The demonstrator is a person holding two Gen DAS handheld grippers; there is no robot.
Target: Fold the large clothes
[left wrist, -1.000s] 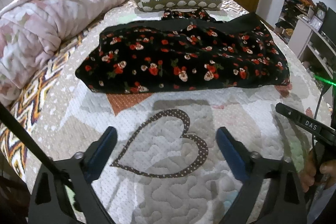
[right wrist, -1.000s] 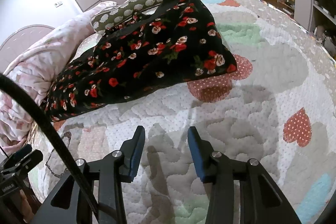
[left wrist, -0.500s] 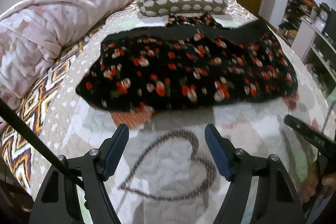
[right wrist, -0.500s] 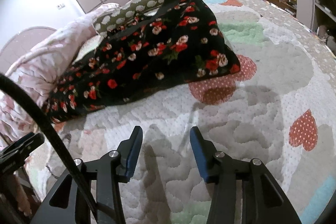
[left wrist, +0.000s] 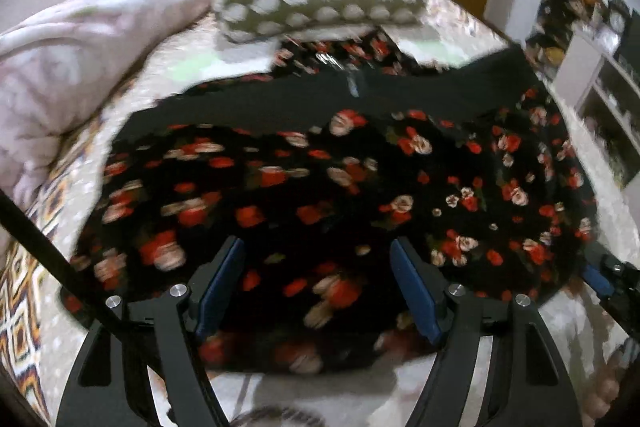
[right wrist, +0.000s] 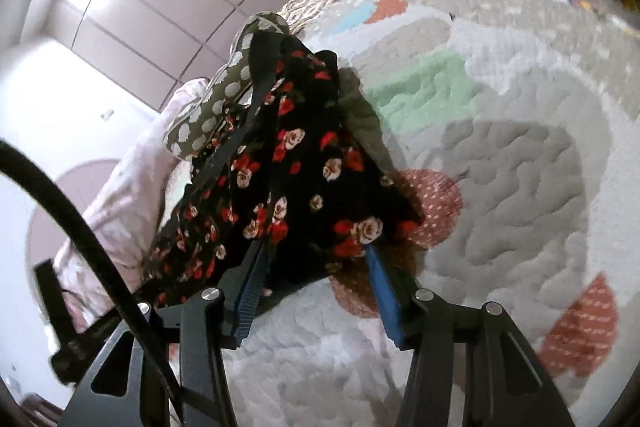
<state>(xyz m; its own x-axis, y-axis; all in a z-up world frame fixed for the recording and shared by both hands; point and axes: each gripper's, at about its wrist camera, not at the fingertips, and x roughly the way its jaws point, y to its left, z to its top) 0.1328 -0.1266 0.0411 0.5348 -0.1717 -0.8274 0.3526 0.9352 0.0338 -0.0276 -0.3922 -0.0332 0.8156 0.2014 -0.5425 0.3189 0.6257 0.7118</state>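
Observation:
A black garment with red and cream roses (left wrist: pixel 320 183) lies folded across the quilted bed. My left gripper (left wrist: pixel 320 259) is open, its blue fingers straddling the garment's near edge left of middle. In the right wrist view the same garment (right wrist: pixel 288 187) runs away to the upper left. My right gripper (right wrist: pixel 316 263) is open with the garment's near right corner between its fingers. The right gripper's tip also shows at the left wrist view's right edge (left wrist: pixel 600 277).
A pink rolled duvet (left wrist: pixel 80 67) lies along the bed's left side. An olive pillow with white spots (left wrist: pixel 320 7) sits at the head. White shelves (left wrist: pixel 608 99) stand to the right. The quilt (right wrist: pixel 500 167) with heart patches stretches right of the garment.
Both grippers have moved forward from the bare quilt onto the garment's near edge. The right gripper has tilted and opened wider around the corner.

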